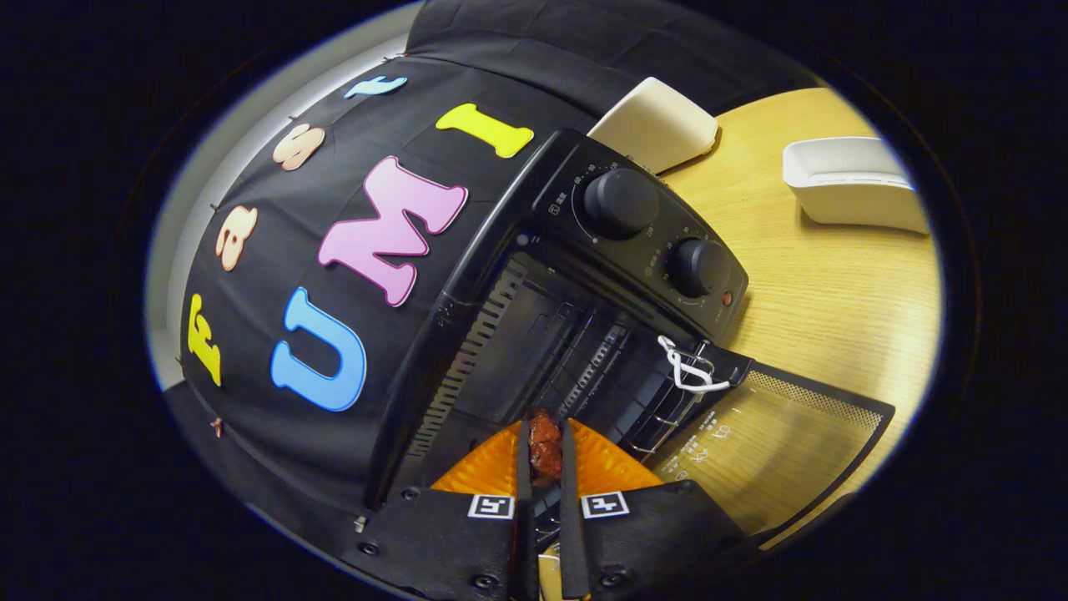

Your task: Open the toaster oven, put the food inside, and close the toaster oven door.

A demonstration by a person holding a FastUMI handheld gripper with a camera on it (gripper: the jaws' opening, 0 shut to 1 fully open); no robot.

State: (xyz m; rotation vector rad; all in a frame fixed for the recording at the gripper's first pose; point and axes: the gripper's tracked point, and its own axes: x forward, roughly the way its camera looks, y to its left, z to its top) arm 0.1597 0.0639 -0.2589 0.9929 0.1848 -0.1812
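Gripper (545, 455): two fingers drawn close together, clamped from both sides on a small reddish-brown, glossy piece of food (545, 446). Food held between the fingertips, directly in front of the oven's open mouth, at the threshold of the cavity.

Black metal toaster oven (534, 309): standing on the table, seen tilted. Glass door (772, 446) with black frame and dotted border swung fully down, lying flat in front of the cavity, white printing on the pane too small to make out. White cord or clip (688, 367) looped at the door's hinge-side corner beside a wire fitting. Cavity dark, ribbed side walls and wire rack bars visible within. Slotted vent strip along the outer side panel.

Control panel beside the cavity: two round black knobs, upper knob (619, 203) and lower knob (699, 267), each ringed with fine white markings. Small red indicator light (727, 297) just below the lower knob.

Light wooden tabletop (834, 284): bearing the oven and two pale items beyond it. White rectangular plastic tray (851, 179), well apart from the oven, on the knob side. Cream-coloured rounded slab-like object (655, 125) just behind the oven's top corner, identity uncertain.

Black cloth booth wall (350, 401): draped behind and beside the oven.
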